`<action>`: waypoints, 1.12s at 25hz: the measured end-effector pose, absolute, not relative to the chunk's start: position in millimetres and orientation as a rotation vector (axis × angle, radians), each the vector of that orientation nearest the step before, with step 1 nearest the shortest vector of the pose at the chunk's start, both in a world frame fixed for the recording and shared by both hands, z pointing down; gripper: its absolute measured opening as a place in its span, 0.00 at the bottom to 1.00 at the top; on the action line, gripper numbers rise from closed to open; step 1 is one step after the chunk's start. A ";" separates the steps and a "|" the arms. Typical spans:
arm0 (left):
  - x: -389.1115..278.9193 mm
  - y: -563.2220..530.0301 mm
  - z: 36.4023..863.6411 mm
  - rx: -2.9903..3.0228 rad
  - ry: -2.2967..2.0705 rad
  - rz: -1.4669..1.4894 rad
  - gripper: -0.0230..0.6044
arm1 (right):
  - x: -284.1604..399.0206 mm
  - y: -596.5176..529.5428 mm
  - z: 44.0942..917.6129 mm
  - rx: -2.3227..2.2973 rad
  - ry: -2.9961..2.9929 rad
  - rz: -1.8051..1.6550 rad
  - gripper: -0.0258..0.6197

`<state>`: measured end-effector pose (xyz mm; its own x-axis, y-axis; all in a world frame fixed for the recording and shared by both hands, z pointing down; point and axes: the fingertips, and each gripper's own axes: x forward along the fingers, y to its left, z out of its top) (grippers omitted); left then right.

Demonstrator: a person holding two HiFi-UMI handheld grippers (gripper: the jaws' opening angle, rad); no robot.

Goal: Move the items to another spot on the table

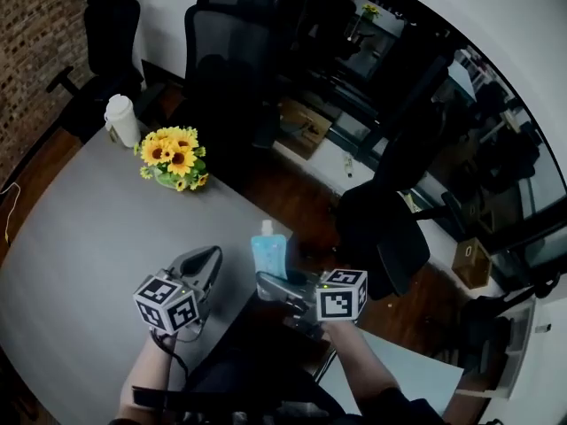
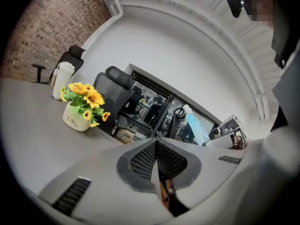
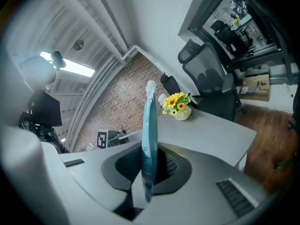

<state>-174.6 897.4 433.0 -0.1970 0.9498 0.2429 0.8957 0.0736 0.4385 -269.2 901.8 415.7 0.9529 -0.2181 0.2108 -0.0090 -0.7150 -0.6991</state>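
A flat blue pouch with a white cap point(image 1: 268, 253) stands upright above the table's right edge, and my right gripper point(image 1: 273, 283) is shut on its lower part. In the right gripper view the pouch point(image 3: 150, 125) shows edge-on, pinched between the jaws of the right gripper point(image 3: 149, 165). My left gripper point(image 1: 210, 260) hovers over the grey table point(image 1: 80, 237), just left of the pouch. Its jaws are shut with nothing between them, as the left gripper view point(image 2: 156, 146) shows. A pot of sunflowers point(image 1: 174, 159) stands farther back on the table. From the left gripper the pouch point(image 2: 196, 128) appears to the right.
A white lidded cup point(image 1: 121, 119) stands behind the sunflowers near the table's far corner. Black office chairs point(image 1: 229, 38) surround the far side. Beyond the table's right edge point(image 1: 292, 237) lies a wooden floor with a cardboard box point(image 1: 303, 127). The sunflower pot point(image 2: 78, 118) is ahead-left of the left gripper.
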 end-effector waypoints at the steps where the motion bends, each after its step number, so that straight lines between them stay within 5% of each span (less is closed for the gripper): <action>1: -168.1 898.7 438.9 1.904 2.192 0.796 0.02 | -257.8 904.6 415.1 -2.350 0.170 -0.397 0.09; 17: -72.9 858.6 475.9 2.256 1.797 0.846 0.03 | -137.4 950.5 414.4 -2.384 0.565 -0.641 0.09; 28: -80.9 886.6 472.4 2.556 1.378 0.954 0.03 | -143.6 977.6 498.5 -2.065 0.907 -0.998 0.09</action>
